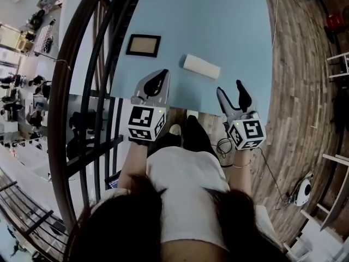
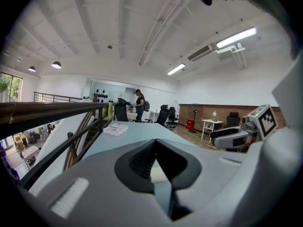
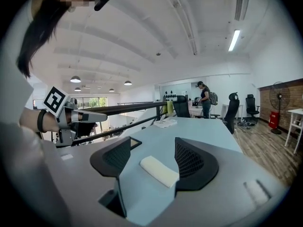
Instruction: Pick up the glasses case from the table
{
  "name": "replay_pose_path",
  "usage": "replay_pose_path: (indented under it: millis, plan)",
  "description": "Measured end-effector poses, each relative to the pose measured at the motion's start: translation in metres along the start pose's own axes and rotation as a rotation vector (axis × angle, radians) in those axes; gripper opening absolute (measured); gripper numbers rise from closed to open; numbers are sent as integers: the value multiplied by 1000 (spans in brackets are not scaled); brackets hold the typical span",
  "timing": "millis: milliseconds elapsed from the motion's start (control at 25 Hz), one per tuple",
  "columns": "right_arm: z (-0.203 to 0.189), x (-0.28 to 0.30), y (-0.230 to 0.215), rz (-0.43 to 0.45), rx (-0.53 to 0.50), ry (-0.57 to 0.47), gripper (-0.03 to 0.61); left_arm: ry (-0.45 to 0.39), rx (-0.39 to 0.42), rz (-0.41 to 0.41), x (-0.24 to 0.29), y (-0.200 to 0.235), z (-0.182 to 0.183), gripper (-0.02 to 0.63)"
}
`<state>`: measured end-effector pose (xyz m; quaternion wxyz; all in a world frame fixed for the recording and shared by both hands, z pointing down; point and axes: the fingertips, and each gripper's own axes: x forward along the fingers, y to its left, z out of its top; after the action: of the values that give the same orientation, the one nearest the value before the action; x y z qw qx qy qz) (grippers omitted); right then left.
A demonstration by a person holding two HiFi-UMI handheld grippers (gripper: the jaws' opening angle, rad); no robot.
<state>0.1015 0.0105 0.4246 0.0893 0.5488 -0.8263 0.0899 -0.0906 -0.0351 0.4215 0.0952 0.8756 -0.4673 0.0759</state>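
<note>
Cream oblong glasses case lies flat on light-blue table, apart from both tools. Right gripper near table edge, jaws spread wide, empty, case ahead of gap. Left gripper jaws together, holding nothing. Dark-framed flat rectangle left of case.

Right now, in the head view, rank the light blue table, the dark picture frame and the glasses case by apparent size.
1. The light blue table, by far the largest.
2. The dark picture frame and the glasses case look about alike, so I won't rank them.
</note>
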Motion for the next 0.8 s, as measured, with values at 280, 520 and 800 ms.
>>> replay_pose_path:
  millis: [280,520,800]
  plan:
    - [9,52,-30,81,-31,7,284,-29,0,65,48,24,18,57]
    - [39,105,-78,189,-51,13,310,-44,-6,128,111,31,52,58]
    - [47,126,-90,267,-65,7,322,-55,-8,187,125,34,60,58]
